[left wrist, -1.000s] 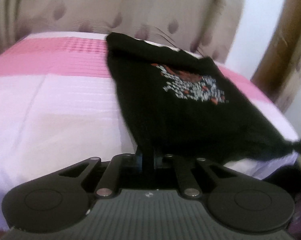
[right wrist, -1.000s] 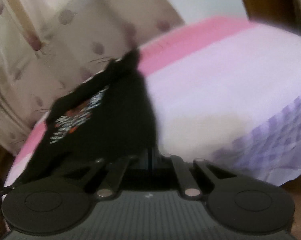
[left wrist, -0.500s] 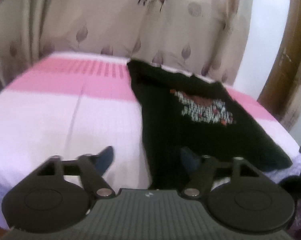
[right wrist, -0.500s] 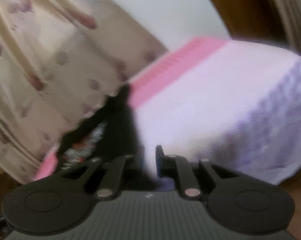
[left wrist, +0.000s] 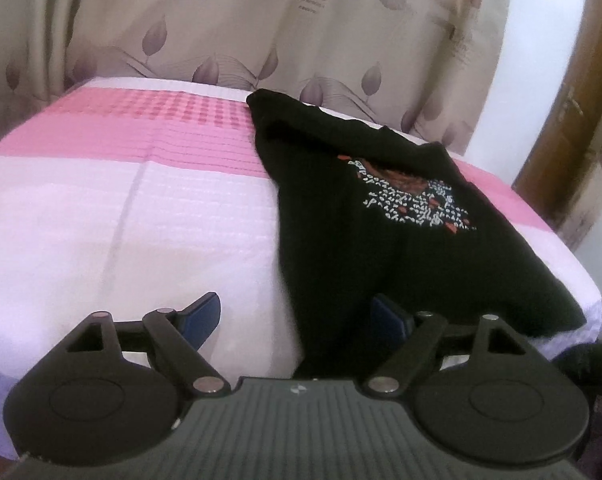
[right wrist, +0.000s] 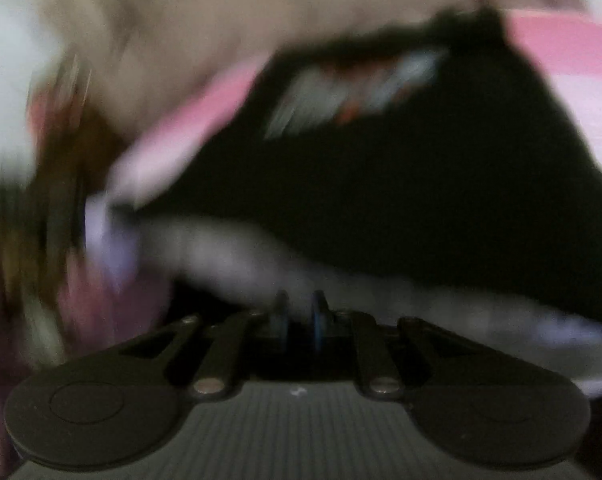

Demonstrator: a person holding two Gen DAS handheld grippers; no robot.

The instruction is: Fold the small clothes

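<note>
Your pink-and-white bed (left wrist: 101,220) fills the view, and the black shirt (left wrist: 381,240) lies flat on its right side (print up). Your left gripper (left wrist: 297,316) has just been opening, released over the near hem. Your right gripper (right wrist: 299,316), blurred, is nearly closed, gripping nothing.

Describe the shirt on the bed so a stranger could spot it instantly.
Find the bed with the pink and white cover, in front of the leaf-patterned curtain. On its right half lies the shirt, spread flat. It is the only black thing there, with a red and white print on its chest.
</note>
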